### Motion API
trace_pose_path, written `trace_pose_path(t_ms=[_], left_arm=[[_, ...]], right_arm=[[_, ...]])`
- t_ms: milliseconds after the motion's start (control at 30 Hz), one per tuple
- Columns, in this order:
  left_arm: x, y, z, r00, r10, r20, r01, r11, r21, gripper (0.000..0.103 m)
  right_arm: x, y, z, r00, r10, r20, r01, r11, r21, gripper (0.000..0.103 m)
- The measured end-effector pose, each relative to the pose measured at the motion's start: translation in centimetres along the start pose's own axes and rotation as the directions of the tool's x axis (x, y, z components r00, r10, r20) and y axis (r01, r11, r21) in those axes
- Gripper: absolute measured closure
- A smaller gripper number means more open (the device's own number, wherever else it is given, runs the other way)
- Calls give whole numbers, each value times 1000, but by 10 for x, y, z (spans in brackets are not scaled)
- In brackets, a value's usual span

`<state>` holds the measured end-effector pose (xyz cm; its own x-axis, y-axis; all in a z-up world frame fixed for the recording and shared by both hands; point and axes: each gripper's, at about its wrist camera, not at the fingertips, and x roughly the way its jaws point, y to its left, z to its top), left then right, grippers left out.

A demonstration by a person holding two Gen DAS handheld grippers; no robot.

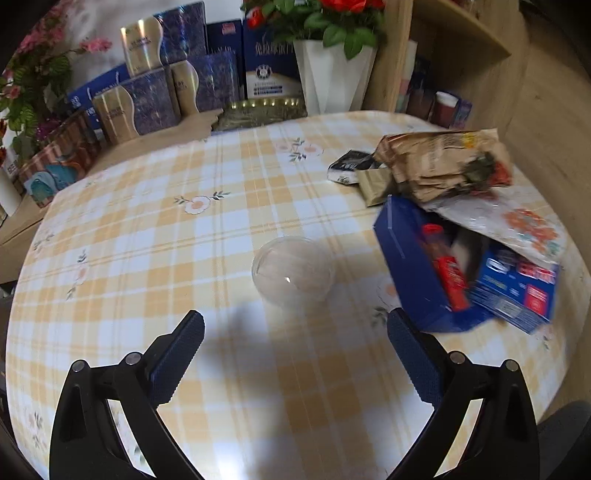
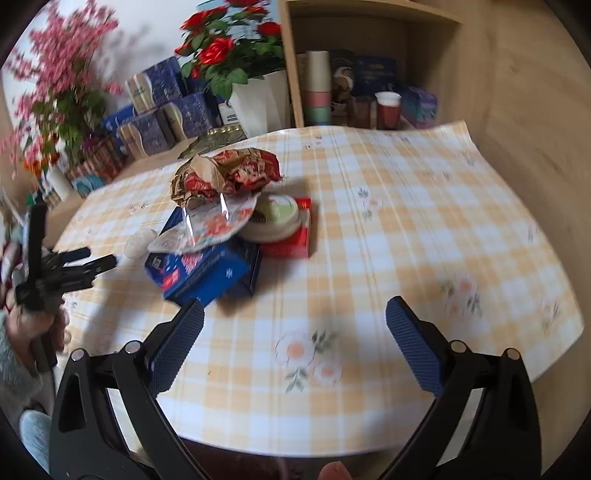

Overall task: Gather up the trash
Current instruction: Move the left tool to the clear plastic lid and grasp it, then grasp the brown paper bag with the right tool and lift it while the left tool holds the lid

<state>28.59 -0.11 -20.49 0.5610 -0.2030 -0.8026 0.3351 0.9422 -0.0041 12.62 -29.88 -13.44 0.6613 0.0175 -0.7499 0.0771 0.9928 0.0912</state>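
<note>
Both the left tongs [image 1: 295, 347] and right tongs [image 2: 294, 341] were held apart, empty. A clear plastic lid [image 1: 293, 269] lay at twelve o'clock of the left tongs; the trash pile [image 1: 461, 229] at two o'clock. Nothing appeared collected yet

Home dining corner, checked tablecloth [image 1: 184, 258], potted roses [image 2: 229, 48], wooden shelf [image 2: 369, 22]

table [image 1: 155, 236], checked cloth | clear lid [image 1: 293, 271] | trash pile [image 2: 225, 221]
</note>
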Motion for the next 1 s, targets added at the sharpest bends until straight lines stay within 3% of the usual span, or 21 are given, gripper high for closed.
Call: trace_pose_path(t_ms=[367,400,433,467,600,800,900,1000], left_arm=[[56,2,26,998,18,-55,-16,999,30,8],[57,1,25,998,13,-55,-11,999,32,12],[57,1,25,998,8,-59,-6,999,35,29],[58,2,24,998,5,-69,-2,999,38,39],[52,2,19,997,29,-71,-24,998,60,39],[29,13,14,998,-35,-44,35,999,10,39],[11,20,13,998,-57,-11,57,998,-36,39],[-6,25,10,997,-70,16,71,995,-69,39]], right_arm=[[28,40,72,999,17,-27,-23,966,-256,6],[32,47,78,1000,12,-28,-19,957,-289,6],[37,54,85,1000,9,-30,-18,945,-326,6],[45,62,94,999,5,-35,-18,927,-375,6],[80,88,123,998,-7,-68,-27,871,-491,6],[139,127,140,983,-87,-160,-34,774,-633,6],[168,135,141,957,-143,-252,-48,781,-623,8],[174,137,139,947,-166,-274,-40,787,-616,23]])
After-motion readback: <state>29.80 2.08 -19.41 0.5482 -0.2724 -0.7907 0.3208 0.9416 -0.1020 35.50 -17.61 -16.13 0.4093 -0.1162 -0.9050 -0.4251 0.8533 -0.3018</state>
